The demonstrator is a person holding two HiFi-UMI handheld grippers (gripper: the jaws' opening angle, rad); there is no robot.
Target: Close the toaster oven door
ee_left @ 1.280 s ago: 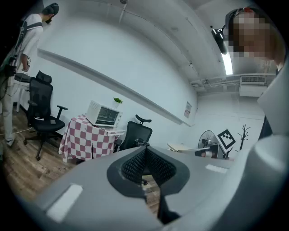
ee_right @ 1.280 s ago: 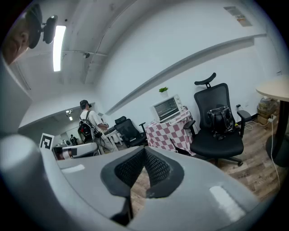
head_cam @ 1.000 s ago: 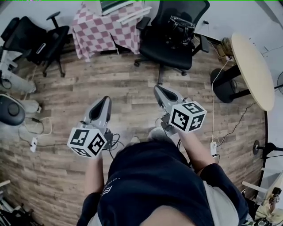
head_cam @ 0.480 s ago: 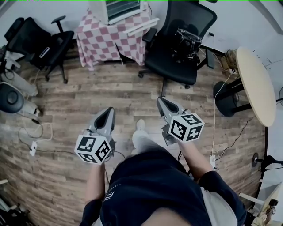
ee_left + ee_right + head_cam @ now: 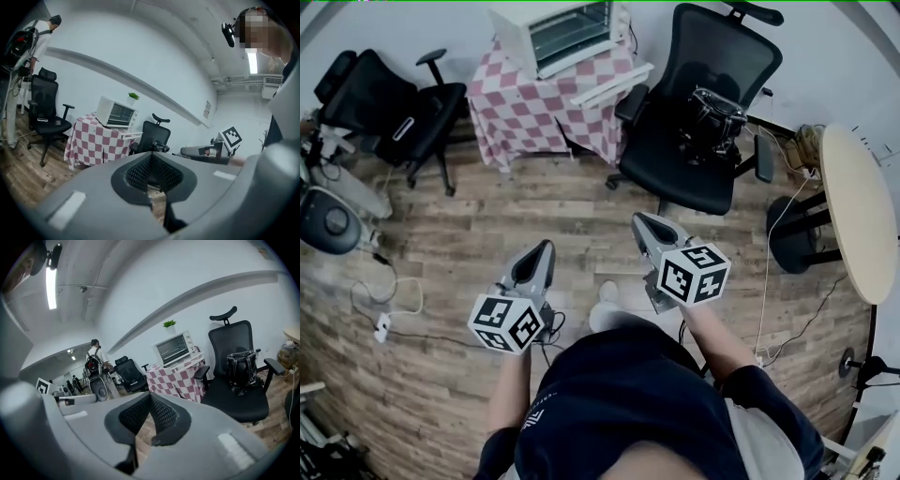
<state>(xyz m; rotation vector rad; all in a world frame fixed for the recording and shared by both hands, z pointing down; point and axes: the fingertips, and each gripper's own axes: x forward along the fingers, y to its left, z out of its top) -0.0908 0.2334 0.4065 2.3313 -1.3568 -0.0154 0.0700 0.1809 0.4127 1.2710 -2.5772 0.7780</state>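
Head view, risk: the toaster oven (image 5: 572, 33) is seen on the checked table (image 5: 534, 112) at the far side, well apart from both tongs; its door (image 5: 609, 82) appears let down beside the black chair (image 5: 694, 141), so the chair's arm could be knocked if the door is approached from the right
Head view, pose: the left tongs (image 5: 542, 251) and right tongs (image 5: 639, 220) are held low over the wood floor (image 5: 487, 216), pointed far, with the forearms kept close to the body
Left gripper view, risk: the door edge could be grazed or missed, since little pushing surface is offered by narrow tips
Left gripper view, pose: the left tongs (image 5: 151, 161) are pressed together with nothing pinched, aimed right of the oven
Right gripper view, risk: the oven could be shifted on the cloth by a hard shove
Right gripper view, pose: the right tongs (image 5: 150, 401) are pressed together, nothing pinched, aimed toward the table with the oven far off, slightly right
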